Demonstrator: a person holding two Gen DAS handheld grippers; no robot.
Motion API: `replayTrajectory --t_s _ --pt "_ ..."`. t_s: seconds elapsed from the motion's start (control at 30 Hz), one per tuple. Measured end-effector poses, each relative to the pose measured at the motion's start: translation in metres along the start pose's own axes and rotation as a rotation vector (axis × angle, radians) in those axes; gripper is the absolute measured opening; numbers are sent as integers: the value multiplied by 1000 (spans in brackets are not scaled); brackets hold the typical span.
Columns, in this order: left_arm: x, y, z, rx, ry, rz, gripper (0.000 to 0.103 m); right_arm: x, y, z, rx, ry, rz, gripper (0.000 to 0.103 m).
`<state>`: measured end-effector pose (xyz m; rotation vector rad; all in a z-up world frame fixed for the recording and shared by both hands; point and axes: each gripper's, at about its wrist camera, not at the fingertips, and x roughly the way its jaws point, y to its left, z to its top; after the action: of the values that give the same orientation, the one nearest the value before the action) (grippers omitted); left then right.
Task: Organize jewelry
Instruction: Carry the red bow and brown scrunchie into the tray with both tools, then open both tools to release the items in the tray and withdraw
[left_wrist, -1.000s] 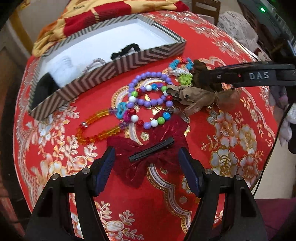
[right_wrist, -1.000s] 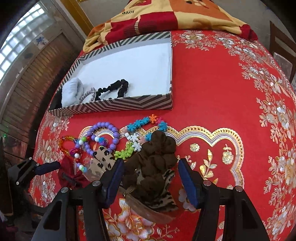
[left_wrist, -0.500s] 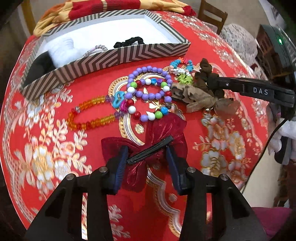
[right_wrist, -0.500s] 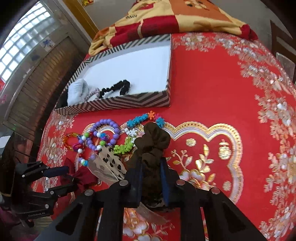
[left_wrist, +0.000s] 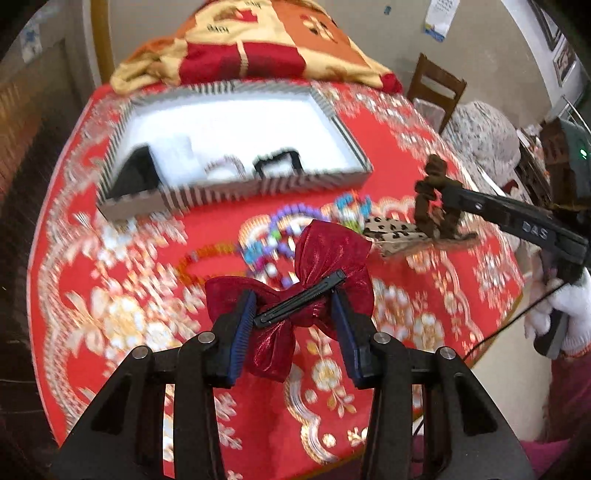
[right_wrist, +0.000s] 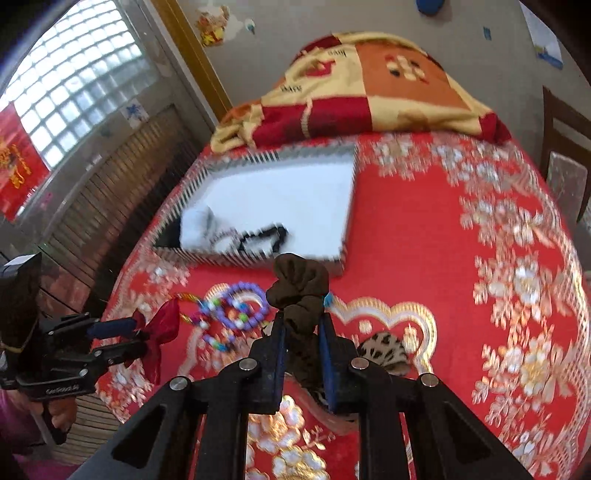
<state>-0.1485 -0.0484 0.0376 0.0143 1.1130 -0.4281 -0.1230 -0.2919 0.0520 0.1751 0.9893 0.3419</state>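
My left gripper (left_wrist: 293, 314) is shut on a dark red bow hair clip (left_wrist: 325, 254) and holds it above the red tablecloth. It also shows at the left of the right wrist view (right_wrist: 122, 338). My right gripper (right_wrist: 301, 339) is shut on a brown scrunchie (right_wrist: 299, 284) with a leopard-print bow (right_wrist: 384, 349) hanging under it, lifted off the table; it also shows in the left wrist view (left_wrist: 434, 201). Bead bracelets (left_wrist: 280, 229) lie on the cloth between both grippers. A striped box (left_wrist: 266, 184) with a white floor stands behind them.
The box holds a black hair tie (left_wrist: 277, 162), a silvery bracelet (left_wrist: 225, 168), a white item (right_wrist: 195, 227) and a black item (left_wrist: 135, 177). A folded blanket (left_wrist: 251, 48) lies behind the box. A wooden chair (left_wrist: 436, 86) stands at the far right.
Both grippers closed on their items and lifted them: the left raised the red bow, the right raised the brown scrunchie. Both views tilted up toward the box.
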Motion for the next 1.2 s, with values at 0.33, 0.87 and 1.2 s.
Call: replayTrajectory --t_s 0.33,0.87,1.2 --pt "3 33 69 -73 -91 97 42 12 18 62 -37 -62 9 16" --pt "98 64 164 -142 -14 163 42 137 -10 109 84 118 -6 16" --pt "136 68 171 -163 36 179 42 163 -25 108 72 165 -88 35"
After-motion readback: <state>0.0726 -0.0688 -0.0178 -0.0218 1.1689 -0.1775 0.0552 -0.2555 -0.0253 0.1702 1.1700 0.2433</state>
